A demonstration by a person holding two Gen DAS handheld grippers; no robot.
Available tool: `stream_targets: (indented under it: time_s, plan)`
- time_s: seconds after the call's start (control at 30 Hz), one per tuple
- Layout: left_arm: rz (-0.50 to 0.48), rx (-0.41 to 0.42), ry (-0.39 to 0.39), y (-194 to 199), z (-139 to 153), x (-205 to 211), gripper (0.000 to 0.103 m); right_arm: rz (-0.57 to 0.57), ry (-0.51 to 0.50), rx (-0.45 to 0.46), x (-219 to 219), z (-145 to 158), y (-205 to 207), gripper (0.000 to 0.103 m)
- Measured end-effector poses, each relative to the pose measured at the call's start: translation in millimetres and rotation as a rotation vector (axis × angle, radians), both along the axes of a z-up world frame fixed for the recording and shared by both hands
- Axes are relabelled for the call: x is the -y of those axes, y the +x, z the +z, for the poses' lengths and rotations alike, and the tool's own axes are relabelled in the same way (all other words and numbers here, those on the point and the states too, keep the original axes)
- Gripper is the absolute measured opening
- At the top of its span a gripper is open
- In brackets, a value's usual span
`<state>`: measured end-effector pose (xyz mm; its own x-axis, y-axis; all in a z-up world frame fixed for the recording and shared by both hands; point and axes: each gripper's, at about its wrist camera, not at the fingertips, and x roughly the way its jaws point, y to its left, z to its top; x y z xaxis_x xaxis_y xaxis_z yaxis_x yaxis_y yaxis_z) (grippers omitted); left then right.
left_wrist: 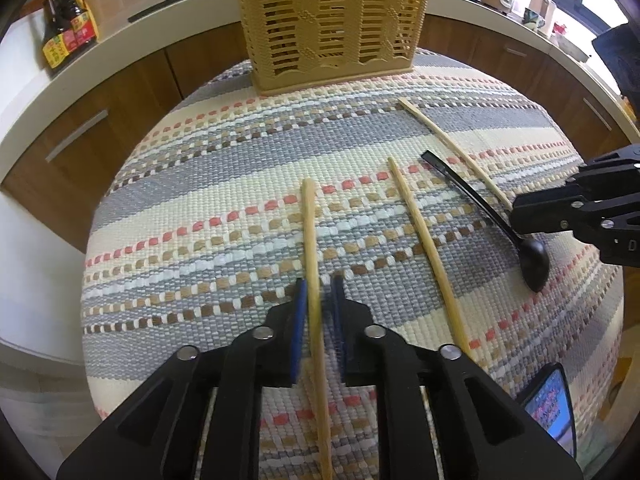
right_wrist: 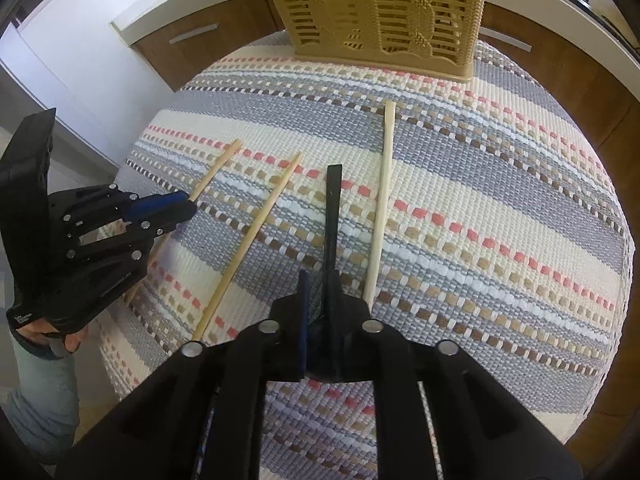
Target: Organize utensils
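Three wooden chopsticks and a black spoon (left_wrist: 486, 206) lie on a striped woven cloth (left_wrist: 224, 168). A tan slatted utensil basket (left_wrist: 334, 20) stands at the far edge. My left gripper (left_wrist: 320, 292) has its blue pads around the left chopstick (left_wrist: 310, 232), with a small gap still showing on the right side. The middle chopstick (left_wrist: 424, 240) and the far chopstick (left_wrist: 452, 148) lie to its right. My right gripper (right_wrist: 318, 292) is closed around the spoon handle (right_wrist: 333, 208) near the bowl. The left gripper also shows in the right wrist view (right_wrist: 184, 208).
A white counter with brown cabinets (left_wrist: 120, 92) curves behind the table. Sauce bottles (left_wrist: 66, 24) stand on it at the left. A phone (left_wrist: 552, 404) sits near the table's right front. The basket also shows in the right wrist view (right_wrist: 384, 12).
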<state>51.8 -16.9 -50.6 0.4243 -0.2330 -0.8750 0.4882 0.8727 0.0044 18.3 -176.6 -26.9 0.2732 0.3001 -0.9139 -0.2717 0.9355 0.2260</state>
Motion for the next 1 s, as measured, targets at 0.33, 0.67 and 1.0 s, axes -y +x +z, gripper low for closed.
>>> stream_targets:
  time_s: [0.33,0.67,1.0]
  plan:
    - [-0.013,-0.050,-0.038,-0.6,2.7,-3.1,0.019,0.004,0.006,-0.007,0.6,-1.3,-2.9,0.039]
    - [-0.019,-0.029,0.019,-2.5,1.6,-2.1,0.004,-0.019,-0.043,0.007,0.0,0.6,1.2,0.046]
    - [0.036,-0.064,-0.115,3.3,7.1,-21.5,0.004,-0.038,-0.022,-0.012,3.4,0.1,5.2,0.032]
